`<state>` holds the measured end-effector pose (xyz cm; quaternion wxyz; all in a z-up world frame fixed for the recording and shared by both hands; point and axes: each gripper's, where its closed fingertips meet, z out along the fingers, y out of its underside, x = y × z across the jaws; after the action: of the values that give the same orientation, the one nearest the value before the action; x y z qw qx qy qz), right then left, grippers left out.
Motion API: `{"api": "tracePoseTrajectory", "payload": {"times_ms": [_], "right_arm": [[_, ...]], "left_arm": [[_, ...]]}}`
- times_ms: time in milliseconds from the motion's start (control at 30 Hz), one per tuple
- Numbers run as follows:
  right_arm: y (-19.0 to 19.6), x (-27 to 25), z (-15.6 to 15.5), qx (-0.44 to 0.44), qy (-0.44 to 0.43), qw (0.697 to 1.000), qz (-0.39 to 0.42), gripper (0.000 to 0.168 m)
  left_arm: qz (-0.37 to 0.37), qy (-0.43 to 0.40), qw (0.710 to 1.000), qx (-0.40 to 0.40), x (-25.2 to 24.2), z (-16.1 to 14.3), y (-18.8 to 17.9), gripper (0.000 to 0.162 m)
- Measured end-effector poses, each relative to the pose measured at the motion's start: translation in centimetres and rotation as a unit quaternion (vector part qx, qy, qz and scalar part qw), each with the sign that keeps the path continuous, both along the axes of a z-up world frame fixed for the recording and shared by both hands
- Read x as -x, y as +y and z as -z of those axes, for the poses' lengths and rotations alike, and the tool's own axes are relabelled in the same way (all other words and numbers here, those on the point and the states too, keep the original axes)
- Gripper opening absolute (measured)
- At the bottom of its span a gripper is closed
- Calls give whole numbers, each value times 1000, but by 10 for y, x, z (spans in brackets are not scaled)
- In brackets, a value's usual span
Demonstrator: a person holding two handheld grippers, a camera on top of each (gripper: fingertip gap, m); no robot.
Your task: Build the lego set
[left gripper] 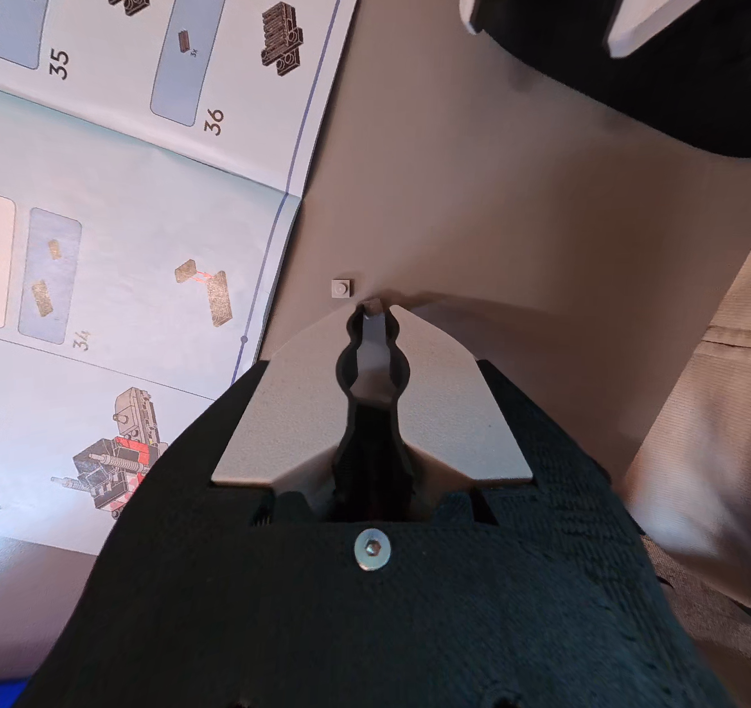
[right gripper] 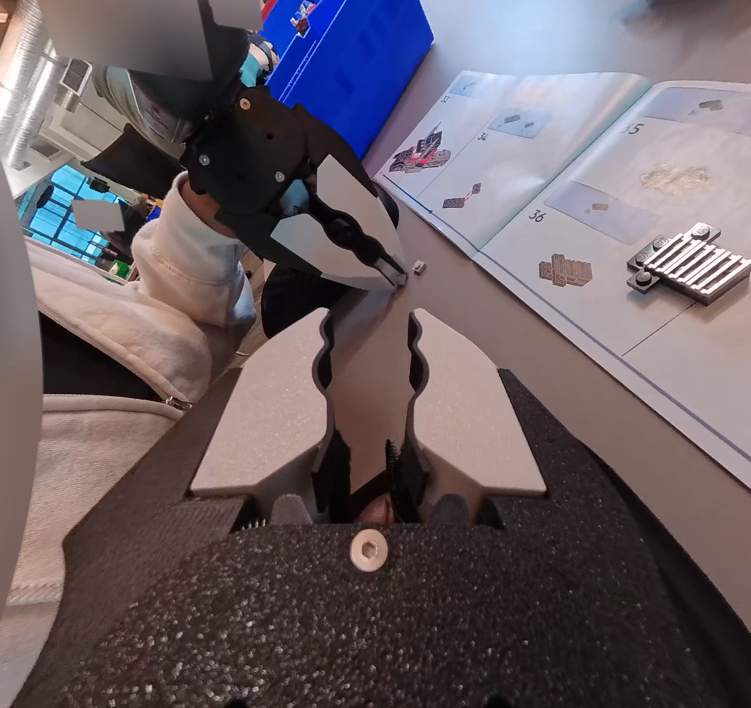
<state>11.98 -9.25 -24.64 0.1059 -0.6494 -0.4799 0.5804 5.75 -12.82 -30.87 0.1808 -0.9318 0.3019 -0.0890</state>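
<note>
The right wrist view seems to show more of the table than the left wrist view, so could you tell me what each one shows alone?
Only the right wrist view shows the grey grille assembly lying on the booklet, the blue box and the open right gripper. Only the left wrist view shows the booklet's printed steps up close. Both show the left gripper shut on a small piece beside a loose grey stud plate.

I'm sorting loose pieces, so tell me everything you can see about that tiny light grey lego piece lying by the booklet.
The tiny grey piece is a square, flat, one-stud plate, plastic-looking, lying stud up on the table. It sits just off the instruction booklet edge and just past the left gripper, whose tips are shut on a darker small piece. Nothing touches it.
</note>
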Motion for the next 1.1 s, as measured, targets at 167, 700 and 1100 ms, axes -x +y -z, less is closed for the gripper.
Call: {"api": "tracePoseTrajectory", "payload": {"times_ms": [167, 700, 1100], "right_arm": [[-1, 0, 2, 2, -2, 1000, -3, 35], [64, -6, 10, -238, -54, 959, 143, 88], [76, -27, 5, -283, -68, 941, 173, 3]], "left_arm": [[-3, 3, 1000, 4, 2, 1, -2, 15], [-170, -191, 937, -236, 14, -76, 43, 84], [-117, -180, 939, -268, 3, -79, 36, 1]]}}
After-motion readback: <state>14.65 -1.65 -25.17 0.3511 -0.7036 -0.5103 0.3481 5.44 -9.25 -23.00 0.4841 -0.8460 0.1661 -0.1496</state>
